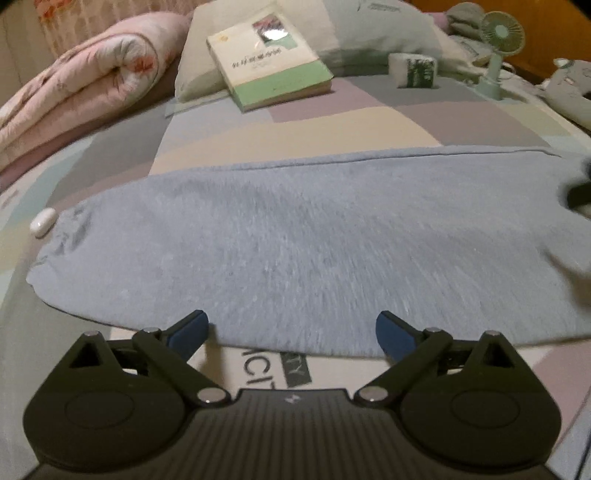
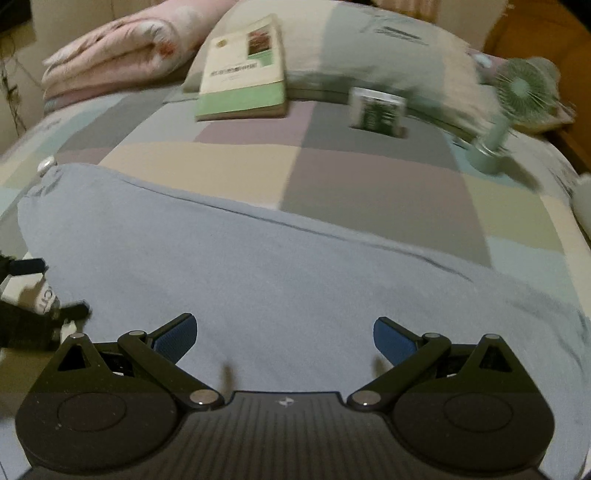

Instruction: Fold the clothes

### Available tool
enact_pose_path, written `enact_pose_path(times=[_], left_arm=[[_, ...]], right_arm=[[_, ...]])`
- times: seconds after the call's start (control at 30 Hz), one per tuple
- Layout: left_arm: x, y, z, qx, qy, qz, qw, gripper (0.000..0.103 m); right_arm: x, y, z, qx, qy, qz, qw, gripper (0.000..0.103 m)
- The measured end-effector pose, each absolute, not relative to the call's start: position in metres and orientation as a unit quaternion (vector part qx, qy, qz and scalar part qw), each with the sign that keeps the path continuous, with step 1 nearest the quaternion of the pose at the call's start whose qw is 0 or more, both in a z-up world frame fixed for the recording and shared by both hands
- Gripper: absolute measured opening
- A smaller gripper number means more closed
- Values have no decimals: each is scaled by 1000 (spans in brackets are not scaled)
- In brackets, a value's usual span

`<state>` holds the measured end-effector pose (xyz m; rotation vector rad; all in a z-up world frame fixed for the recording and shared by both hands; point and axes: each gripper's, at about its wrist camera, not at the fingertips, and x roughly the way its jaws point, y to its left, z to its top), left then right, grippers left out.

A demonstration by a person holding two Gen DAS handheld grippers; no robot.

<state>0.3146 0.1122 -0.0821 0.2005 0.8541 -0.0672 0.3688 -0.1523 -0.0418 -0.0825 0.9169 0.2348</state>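
Left wrist view: the left gripper [image 1: 291,334] hangs over the near hem of a pale blue garment [image 1: 314,251] spread flat across a patchwork bedsheet [image 1: 332,122]. Its 2 blue pads [image 1: 188,332] stand wide apart with nothing between them but cloth below; whether they touch the cloth cannot be told. Far to the gripper's left and ahead, a small white case [image 1: 43,221] lies just beside the garment's gathered end. Beyond that, a rolled pink quilt [image 1: 81,85] bounds the left side. Straight ahead, past a bare band of sheet, a book [image 1: 269,62] leans on a pillow [image 1: 369,33]. Ahead and right stand a small white pack [image 1: 413,70] and a green fan [image 1: 498,48]. The garment's far edge runs as a straight seam; its right end is blurred.

Right wrist view: the right gripper [image 2: 284,338] is above the garment [image 2: 295,277], jaws spread wide, gripping nothing. At its left, the left gripper's dark fingers [image 2: 26,266] show at the garment's near edge. Ahead and left lie the case [image 2: 46,164] and quilt [image 2: 122,55]; ahead, the book [image 2: 243,74] on the pillow [image 2: 388,48]; ahead and right, the pack [image 2: 376,112] and fan [image 2: 517,96], blurred. Open sheet [image 2: 369,177] lies between the garment's far edge and these things. The garment drops away at the gripper's right.
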Motion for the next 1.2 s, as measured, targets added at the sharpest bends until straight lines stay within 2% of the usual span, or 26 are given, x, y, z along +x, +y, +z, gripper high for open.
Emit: enact_pose_path(times=[0.1,0.27,0.47,0.73,1.2], left_arm=[[312,117,-81,91,410,-39,907,97],[307,121,-73,93,397,-17,913,97],[307,127,-69,78,391,-20,917,97],[307,143,-68,70,392,3,917,97],[299,208,-54,-8,379,62,923,97]], right_arm=[[395,-125,-49,-69,451,131,880,103],[437,-105,-93,-93,518,97,845,103],[459,-105,-97,-72,475,67,874,103],[440,-102,-76,-51,486,113,865,103],[473,-3,-92,-95,474,132,865,103]])
